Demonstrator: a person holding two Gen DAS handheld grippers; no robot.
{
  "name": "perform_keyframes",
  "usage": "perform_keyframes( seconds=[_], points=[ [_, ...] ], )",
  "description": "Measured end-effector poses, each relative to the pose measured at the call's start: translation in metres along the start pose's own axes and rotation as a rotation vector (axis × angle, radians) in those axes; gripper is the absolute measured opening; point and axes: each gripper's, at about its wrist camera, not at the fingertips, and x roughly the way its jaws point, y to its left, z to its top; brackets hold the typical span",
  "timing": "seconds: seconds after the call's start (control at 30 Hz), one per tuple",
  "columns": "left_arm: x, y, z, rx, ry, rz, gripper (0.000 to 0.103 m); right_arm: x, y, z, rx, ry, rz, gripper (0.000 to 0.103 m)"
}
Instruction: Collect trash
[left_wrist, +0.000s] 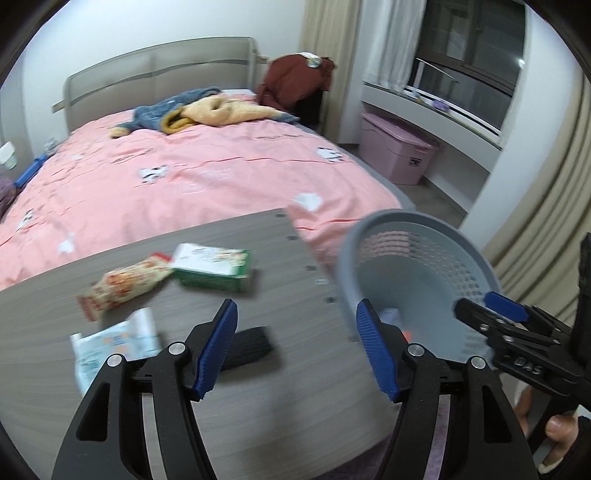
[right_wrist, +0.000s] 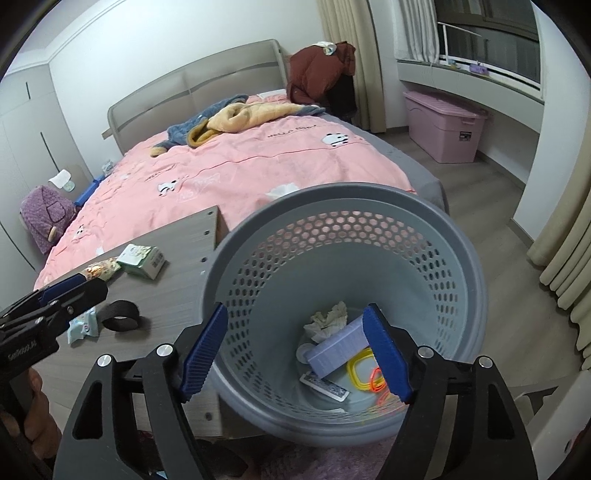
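A grey perforated wastebasket (right_wrist: 343, 236) stands beside the wooden table (right_wrist: 166, 295); it also shows in the left wrist view (left_wrist: 417, 258). Inside lie crumpled paper (right_wrist: 327, 319), a lilac box (right_wrist: 338, 347), a card and yellow and orange bands. On the table lie a snack wrapper (left_wrist: 125, 282), a green-white box (left_wrist: 214, 266), a wet-wipe pack (left_wrist: 114, 347) and a black strap (left_wrist: 251, 345). My left gripper (left_wrist: 295, 347) is open and empty above the table edge. My right gripper (right_wrist: 295, 354) is open over the basket mouth.
A bed with a pink duvet (left_wrist: 184, 173) and heaped clothes (left_wrist: 207, 112) lies behind the table. A pink storage bin (left_wrist: 397, 151) stands under the window ledge. Curtains (left_wrist: 543, 221) hang at the right. A purple bag (right_wrist: 44, 218) sits by the wardrobe.
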Motion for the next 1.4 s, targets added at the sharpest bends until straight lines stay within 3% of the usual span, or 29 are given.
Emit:
perform_keyframes(
  seconds=[0.4, 0.57, 0.93, 1.4],
  points=[
    [-0.023, 0.143, -0.02, -0.126, -0.005, 0.261, 0.066, 0.002, 0.073, -0.013, -0.094, 0.022, 0.08, 0.081],
    [-0.019, 0.179, -0.021, -0.131, 0.001, 0.317, 0.066, 0.004, 0.097, -0.016, -0.13, 0.041, 0.093, 0.083],
    [0.008, 0.217, -0.017, -0.124, 0.029, 0.302, 0.066, -0.003, 0.119, -0.011, -0.175, 0.024, 0.057, 0.087],
    [0.008, 0.2, -0.046, -0.064, 0.062, 0.271, 0.066, -0.012, 0.128, -0.013, -0.189, 0.008, 0.059, 0.089]
  ],
)
